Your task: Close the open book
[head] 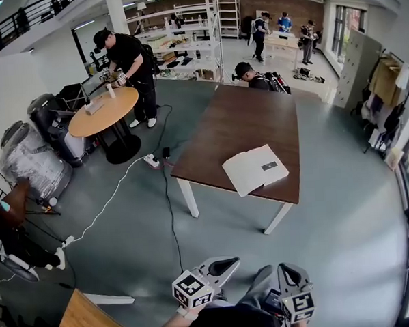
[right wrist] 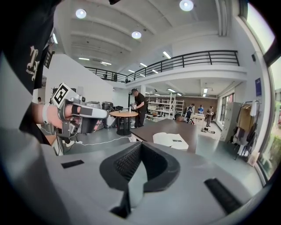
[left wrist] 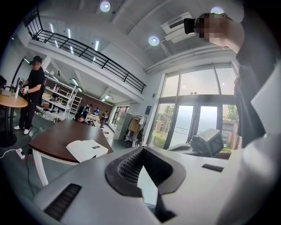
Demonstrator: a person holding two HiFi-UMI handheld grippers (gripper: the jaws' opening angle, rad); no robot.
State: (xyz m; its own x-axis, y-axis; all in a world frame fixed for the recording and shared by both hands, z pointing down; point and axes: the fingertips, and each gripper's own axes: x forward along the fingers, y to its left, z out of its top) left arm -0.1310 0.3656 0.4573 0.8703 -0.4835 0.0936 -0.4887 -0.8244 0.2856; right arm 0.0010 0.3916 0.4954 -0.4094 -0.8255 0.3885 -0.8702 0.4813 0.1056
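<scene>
An open book (head: 255, 168) with white pages lies near the front edge of a dark brown table (head: 236, 117), several steps ahead of me. It also shows as the book (left wrist: 86, 149) in the left gripper view and the book (right wrist: 171, 139) in the right gripper view. Both grippers are held low against my body, far from the table. My left gripper (head: 227, 264) (left wrist: 142, 169) is shut and holds nothing. My right gripper (head: 290, 274) (right wrist: 138, 165) is shut and empty too. The left gripper (right wrist: 83, 116) appears in a hand in the right gripper view.
Grey floor lies between me and the table, crossed by a black cable and a white power strip (head: 152, 160). A round wooden table (head: 104, 111) with a person (head: 131, 61) stands at far left. Another person (head: 251, 75) is at the table's far end. A wooden surface (head: 83, 323) is at my lower left.
</scene>
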